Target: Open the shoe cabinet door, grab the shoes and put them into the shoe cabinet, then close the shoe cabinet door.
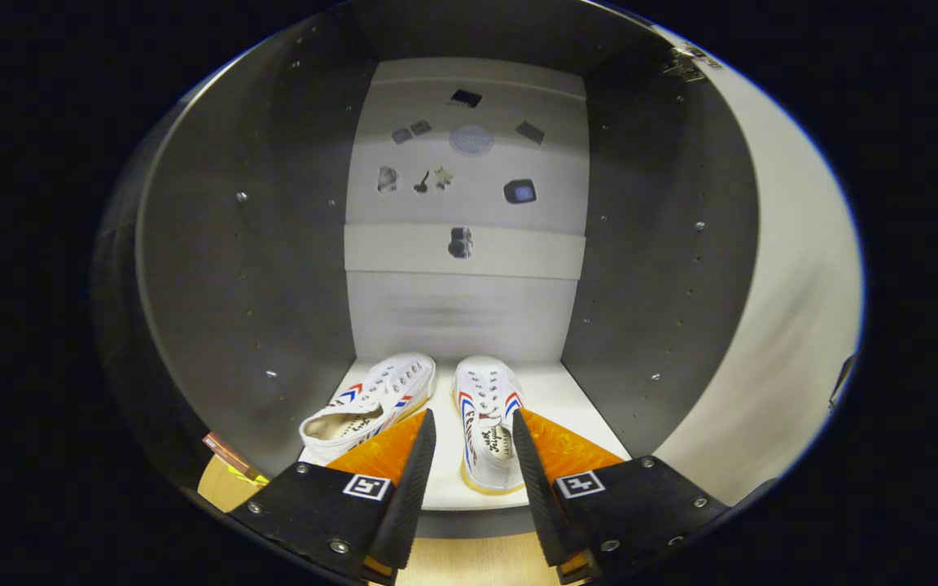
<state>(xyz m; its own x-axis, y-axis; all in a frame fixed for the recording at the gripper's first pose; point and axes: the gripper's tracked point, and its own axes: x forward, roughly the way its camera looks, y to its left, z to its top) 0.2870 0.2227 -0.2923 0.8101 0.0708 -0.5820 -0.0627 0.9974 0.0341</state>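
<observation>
I look straight into the open shoe cabinet (469,309), with grey side walls and a white back panel. Two white sneakers with red and blue stripes stand on its bottom shelf (575,407), toes pointing to the back. The left shoe (371,407) lies just beyond my left finger and leans a little to the side. The right shoe (487,423) sits upright, its heel lying between my fingertips without touching them. My gripper (473,431) is open and holds nothing. The open cabinet door (786,309) stands at the right.
The white back panel carries several small dark stickers (461,163). A wooden floor (469,561) shows under the fingers in front of the cabinet. A small brown object (229,456) lies at the left of the cabinet's front corner.
</observation>
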